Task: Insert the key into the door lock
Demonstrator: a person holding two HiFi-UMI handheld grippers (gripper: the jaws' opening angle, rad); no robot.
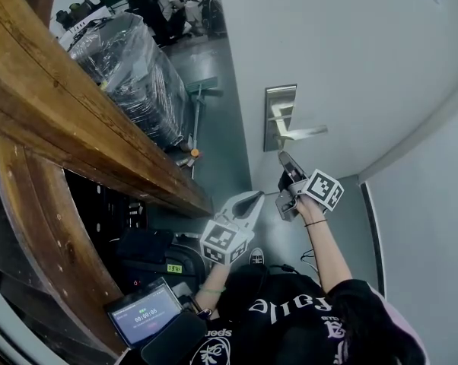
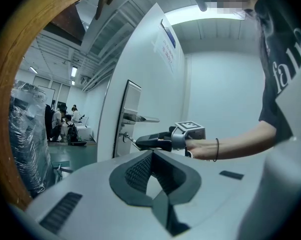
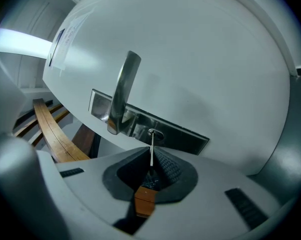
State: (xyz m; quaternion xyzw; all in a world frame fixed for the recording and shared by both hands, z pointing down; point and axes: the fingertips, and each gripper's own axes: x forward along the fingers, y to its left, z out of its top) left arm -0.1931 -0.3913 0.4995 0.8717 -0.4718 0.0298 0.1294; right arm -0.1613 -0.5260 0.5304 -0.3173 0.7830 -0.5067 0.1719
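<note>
A steel lock plate with a lever handle sits on the white door. My right gripper points up at it from just below, shut on a thin key with a brown head. The key's tip is at the round keyhole on the lock plate, beside the lever handle. The left gripper view shows the right gripper from the side, the key reaching the lock plate. My left gripper hangs lower left of the lock, open and holding nothing.
A heavy wooden frame runs along the left. Behind it stands a plastic-wrapped pallet, and a long-handled floor tool lies on the green floor. A screen device sits by the person's lap. People sit far back.
</note>
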